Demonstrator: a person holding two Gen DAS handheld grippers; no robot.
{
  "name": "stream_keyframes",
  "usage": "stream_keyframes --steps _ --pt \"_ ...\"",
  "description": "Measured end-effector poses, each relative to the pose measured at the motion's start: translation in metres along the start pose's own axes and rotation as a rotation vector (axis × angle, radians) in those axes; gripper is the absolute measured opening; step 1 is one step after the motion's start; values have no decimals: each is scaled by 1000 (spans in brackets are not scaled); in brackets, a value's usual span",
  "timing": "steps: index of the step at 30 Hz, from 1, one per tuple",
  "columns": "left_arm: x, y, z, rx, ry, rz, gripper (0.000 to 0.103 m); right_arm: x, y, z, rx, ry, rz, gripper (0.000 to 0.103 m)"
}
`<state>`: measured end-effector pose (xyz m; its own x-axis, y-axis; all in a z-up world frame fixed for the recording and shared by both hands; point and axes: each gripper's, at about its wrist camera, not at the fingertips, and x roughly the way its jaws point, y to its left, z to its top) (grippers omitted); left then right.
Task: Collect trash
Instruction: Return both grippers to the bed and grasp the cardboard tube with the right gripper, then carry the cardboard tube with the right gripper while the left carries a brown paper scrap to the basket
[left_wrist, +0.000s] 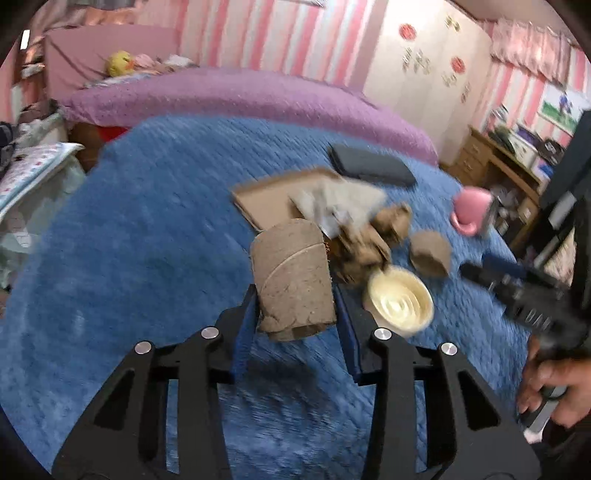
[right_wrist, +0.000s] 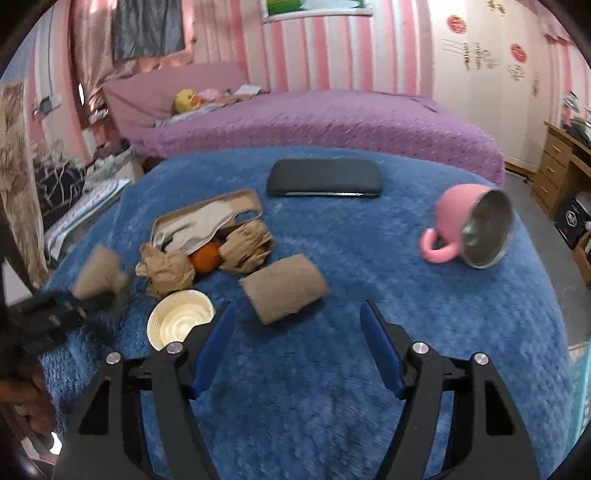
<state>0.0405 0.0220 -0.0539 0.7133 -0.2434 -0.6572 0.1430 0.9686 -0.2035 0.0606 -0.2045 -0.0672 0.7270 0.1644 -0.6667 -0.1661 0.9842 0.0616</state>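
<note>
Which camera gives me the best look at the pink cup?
Right wrist view: the pink cup lies on its side, handle and metal interior both clear. Left wrist view shows it only small, blurred, at the right edge.

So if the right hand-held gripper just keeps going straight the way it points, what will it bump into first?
Most likely the brown cardboard roll lying on the fuzzy blue blanket. It sits just ahead of the open right hand-held gripper, a little left of the gap's middle, so the left finger may touch it first. Depth is hard to judge.
</note>
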Motion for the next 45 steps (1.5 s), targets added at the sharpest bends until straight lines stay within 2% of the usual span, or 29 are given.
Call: stream_keyframes --steps 4,9,12,14,18,23,27,37,45 --pt "-8 11 8 -36 -47 51 39 25 9 5 -54 30 -2 69" --pt "-6 14 11 -45 -42 63 39 39 6 11 -55 34 -25 69" --pt "-4 13 9 -40 -36 70 39 51 7 13 -50 60 -5 69" --pt "-3 12 9 -40 -34 69 39 56 9 13 -57 84 7 61" --pt "-4 8 9 -38 -40 66 39 48 10 12 -53 56 16 57" --pt "-11 3 12 -46 -68 59 39 19 3 12 -48 9 18 57" --pt "-22 -12 15 -14 -111 60 39 -14 0 12 -62 -46 15 57" --pt "-46 -55 23 24 -188 -21 39 -100 -25 -3 -35 -181 16 57" --pt "-46 -96 24 81 -202 -61 39 -134 -62 -10 16 -243 -14 58"
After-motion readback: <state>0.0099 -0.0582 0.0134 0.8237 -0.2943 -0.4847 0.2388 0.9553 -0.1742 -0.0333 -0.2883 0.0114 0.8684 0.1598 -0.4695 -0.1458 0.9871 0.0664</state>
